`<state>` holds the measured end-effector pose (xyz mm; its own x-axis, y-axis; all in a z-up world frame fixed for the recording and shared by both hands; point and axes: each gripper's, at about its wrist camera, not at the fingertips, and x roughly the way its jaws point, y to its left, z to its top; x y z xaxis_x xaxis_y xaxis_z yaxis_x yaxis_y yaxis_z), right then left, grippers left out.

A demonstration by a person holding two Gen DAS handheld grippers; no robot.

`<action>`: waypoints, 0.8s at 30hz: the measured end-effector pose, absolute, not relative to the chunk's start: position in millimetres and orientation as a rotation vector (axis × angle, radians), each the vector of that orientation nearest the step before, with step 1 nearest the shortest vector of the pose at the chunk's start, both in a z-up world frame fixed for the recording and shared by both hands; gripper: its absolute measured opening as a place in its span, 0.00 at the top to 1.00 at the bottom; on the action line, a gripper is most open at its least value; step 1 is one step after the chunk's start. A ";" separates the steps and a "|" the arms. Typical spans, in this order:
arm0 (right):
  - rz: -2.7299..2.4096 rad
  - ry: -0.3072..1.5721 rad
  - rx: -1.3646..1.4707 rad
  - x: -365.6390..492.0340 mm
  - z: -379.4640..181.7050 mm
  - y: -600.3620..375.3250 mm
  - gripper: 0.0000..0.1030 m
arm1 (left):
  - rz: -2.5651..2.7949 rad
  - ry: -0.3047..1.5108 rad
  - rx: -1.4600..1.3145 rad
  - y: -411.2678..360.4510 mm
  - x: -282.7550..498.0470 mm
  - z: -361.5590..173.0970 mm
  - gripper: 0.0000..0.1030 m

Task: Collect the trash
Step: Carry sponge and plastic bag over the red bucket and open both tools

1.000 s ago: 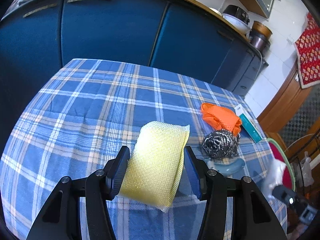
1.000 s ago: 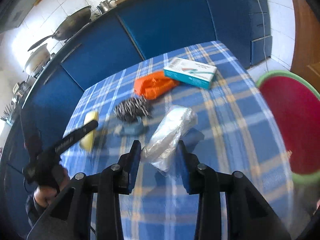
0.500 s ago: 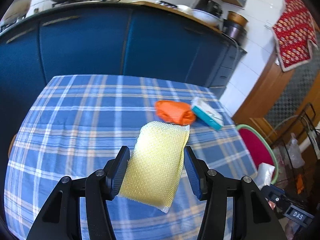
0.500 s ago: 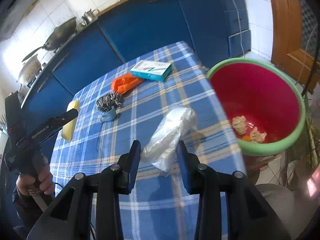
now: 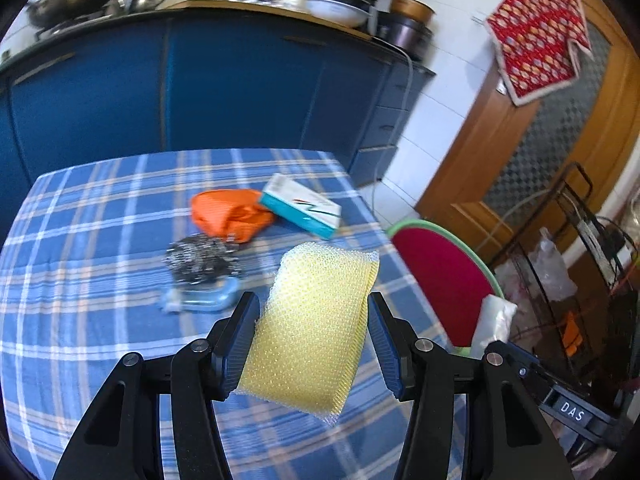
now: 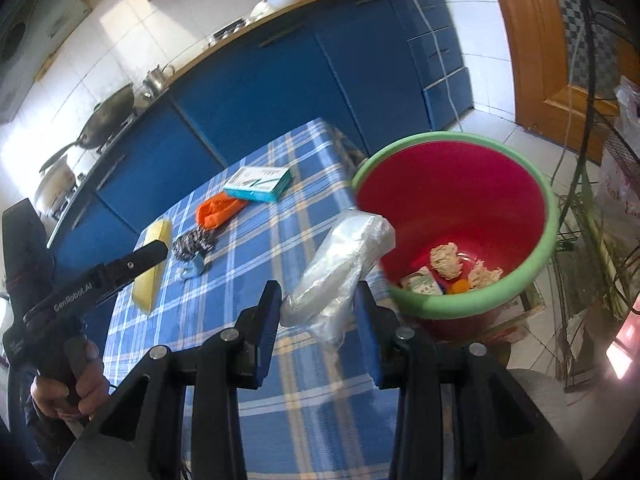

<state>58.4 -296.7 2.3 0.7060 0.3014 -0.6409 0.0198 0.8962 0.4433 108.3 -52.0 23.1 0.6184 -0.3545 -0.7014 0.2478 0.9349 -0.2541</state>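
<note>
Left wrist: looks down along its tongs point(image 5: 312, 340), close above the tabletop point(image 5: 100, 248), towards the cupboards.
Right wrist: angled down past the table edge.
Shared: bin point(image 5: 444, 276) point(image 6: 456, 304), tabletop point(image 6: 256, 248).

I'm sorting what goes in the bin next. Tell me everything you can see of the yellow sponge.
The yellow sponge is a thick rectangular pad in a fine, bumpy mesh cover with a frayed seam at its ends. It looks soft and dry. The left hand-held gripper holds it by its two broad faces, lifted off the plaid tablecloth, long axis pointing away from the camera. Only the fingers touch it.
</note>
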 end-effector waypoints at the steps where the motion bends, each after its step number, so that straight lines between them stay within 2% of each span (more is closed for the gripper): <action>1: 0.158 0.776 0.448 58.4 2.0 -300.7 0.61 | -0.355 0.837 -0.132 -54.3 108.2 23.4 0.45; 24: 0.040 0.749 0.494 85.4 -13.9 -374.4 0.61 | -0.499 0.888 0.075 -173.9 148.2 13.6 0.45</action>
